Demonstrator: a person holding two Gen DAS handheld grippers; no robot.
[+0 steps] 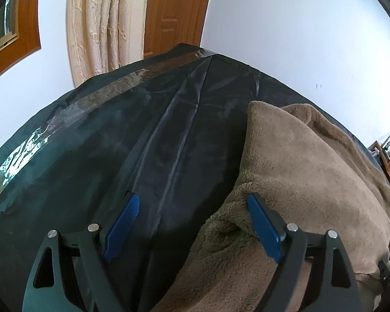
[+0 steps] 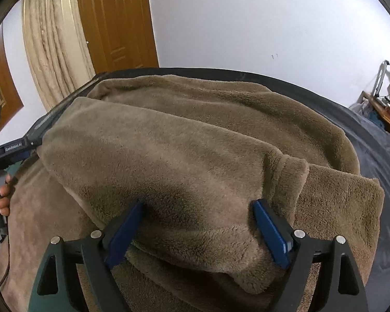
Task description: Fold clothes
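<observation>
A brown fleece garment lies partly folded on a dark cloth-covered table. In the right wrist view a folded layer lies across it, with a ribbed cuff at the right. My right gripper is open, its blue fingers straddling the near fold edge. In the left wrist view the garment fills the right side. My left gripper is open at the garment's left edge, the right finger on fleece, the left finger over the dark cloth. The left gripper's body also shows in the right wrist view, held by a hand.
Shiny tape runs along the table's far left edge. A white wall, a wooden door and a beige curtain stand behind. A cluttered shelf is at the far right.
</observation>
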